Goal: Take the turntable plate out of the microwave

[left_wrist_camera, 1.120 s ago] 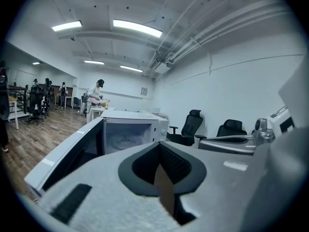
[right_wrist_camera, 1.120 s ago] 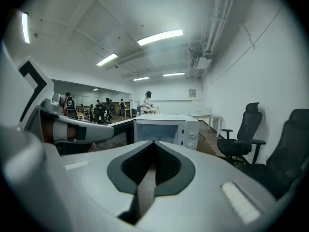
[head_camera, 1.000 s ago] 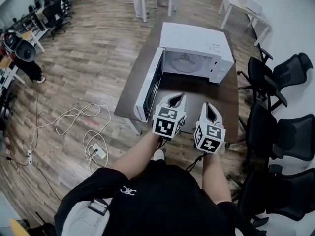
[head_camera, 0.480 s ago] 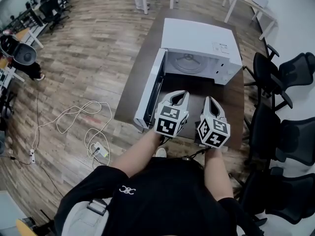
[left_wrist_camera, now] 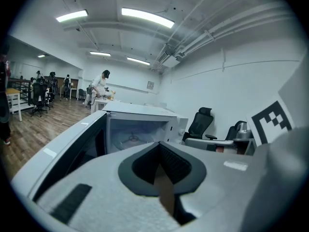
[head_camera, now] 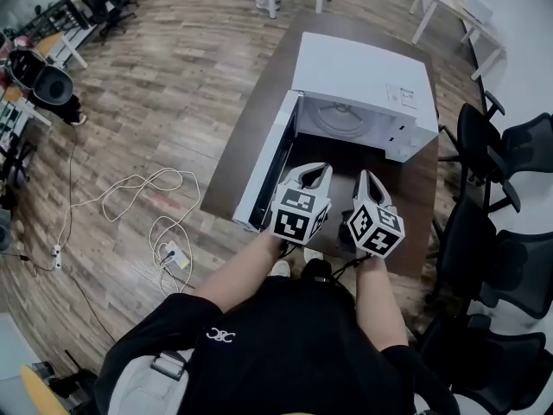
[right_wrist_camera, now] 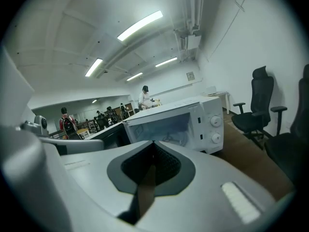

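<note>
Found the microwave (head_camera: 363,76) on a dark table (head_camera: 256,102), upper centre of the head view, with its door (head_camera: 270,164) swung fully open toward frame left. Recorded that step as done, with nothing seen blocking the opening.

Located the turntable plate (left_wrist_camera: 131,138) inside the cavity, low on its floor. Made it out in the left gripper view, centre of frame, as a pale disc with a three-armed hub showing through. Not lifted, not touched.

Checked the left gripper (head_camera: 314,173), centre of the head view. Found its jaws clenched together and empty, pointing toward the open cavity from over the near part of the table. Checked the right gripper (head_camera: 367,180), just beside it on the right. Found its jaws likewise pressed tight, with nothing between them. Placed both short of the opening.

Judged progress as early: access gained, extraction not begun. Left to do: part the jaws, reach through the opening, take the plate by its rim, lift it off the hub, draw it out level and clear of the door frame. Flagged the plate as probably glass, smooth and breakable. Advised a firm rim grip, possibly from both sides.

Noted office chairs (head_camera: 510,145) along the right edge and a loose cable (head_camera: 130,199) on the wood floor at left, neither in the way.
</note>
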`<state>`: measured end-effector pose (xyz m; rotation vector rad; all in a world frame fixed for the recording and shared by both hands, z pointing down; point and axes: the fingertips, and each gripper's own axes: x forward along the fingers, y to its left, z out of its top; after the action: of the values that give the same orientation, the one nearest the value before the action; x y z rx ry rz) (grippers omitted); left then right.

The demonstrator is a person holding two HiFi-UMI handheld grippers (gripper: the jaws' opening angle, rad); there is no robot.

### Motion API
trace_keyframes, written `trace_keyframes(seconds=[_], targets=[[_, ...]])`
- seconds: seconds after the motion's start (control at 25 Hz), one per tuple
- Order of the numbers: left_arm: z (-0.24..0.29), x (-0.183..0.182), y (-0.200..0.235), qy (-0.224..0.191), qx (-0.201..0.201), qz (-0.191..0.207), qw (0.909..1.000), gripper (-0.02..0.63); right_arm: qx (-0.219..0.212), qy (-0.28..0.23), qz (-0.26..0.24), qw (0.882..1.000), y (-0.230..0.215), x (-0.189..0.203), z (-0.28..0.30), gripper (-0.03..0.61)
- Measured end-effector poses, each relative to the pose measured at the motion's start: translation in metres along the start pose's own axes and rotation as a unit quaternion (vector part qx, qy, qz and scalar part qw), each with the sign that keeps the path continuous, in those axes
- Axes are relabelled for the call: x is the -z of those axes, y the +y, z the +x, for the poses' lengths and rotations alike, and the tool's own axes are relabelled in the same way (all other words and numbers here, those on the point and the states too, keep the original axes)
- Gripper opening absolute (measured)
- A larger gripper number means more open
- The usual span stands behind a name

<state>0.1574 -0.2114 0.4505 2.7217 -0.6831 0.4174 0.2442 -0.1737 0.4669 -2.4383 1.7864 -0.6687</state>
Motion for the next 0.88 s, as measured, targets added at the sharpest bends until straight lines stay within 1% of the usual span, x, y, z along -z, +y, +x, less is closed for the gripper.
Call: trace_keyframes(seconds=[0.08,0.2,0.36,0.56,0.64,0.68,0.88], targets=[[0.006,-0.002,0.003,0.001,-0.006,-0.003,1.0000,0.008,-0.023,0.002,0.028,0.999,-0.002,0.000,0.013,0.009],[0.015,-0.002,0.007,0.003,-0.016,-0.011,0.9998,0.008,-0.068,0.009,0.097,0.993,-0.005,0.002,0.034,0.022],[0.026,-0.003,0.018,0.005,-0.034,-0.019,0.9992,0.008,-0.115,0.016,0.200,0.973,-0.010,0.001,0.064,0.044],[0.037,-0.001,0.033,0.007,-0.055,-0.027,0.9981,0.009,-0.129,0.035,0.293,0.947,-0.026,0.012,0.109,0.074],[0.039,-0.001,0.040,0.009,-0.066,-0.030,0.9974,0.008,-0.133,0.046,0.328,0.934,-0.031,0.018,0.126,0.087],[0.040,-0.001,0.042,0.010,-0.070,-0.030,0.9970,0.009,-0.135,0.050,0.348,0.926,-0.033,0.022,0.134,0.089],[0.045,-0.001,0.057,0.011,-0.092,-0.029,0.9952,0.008,-0.143,0.060,0.458,0.876,-0.046,0.042,0.170,0.107]])
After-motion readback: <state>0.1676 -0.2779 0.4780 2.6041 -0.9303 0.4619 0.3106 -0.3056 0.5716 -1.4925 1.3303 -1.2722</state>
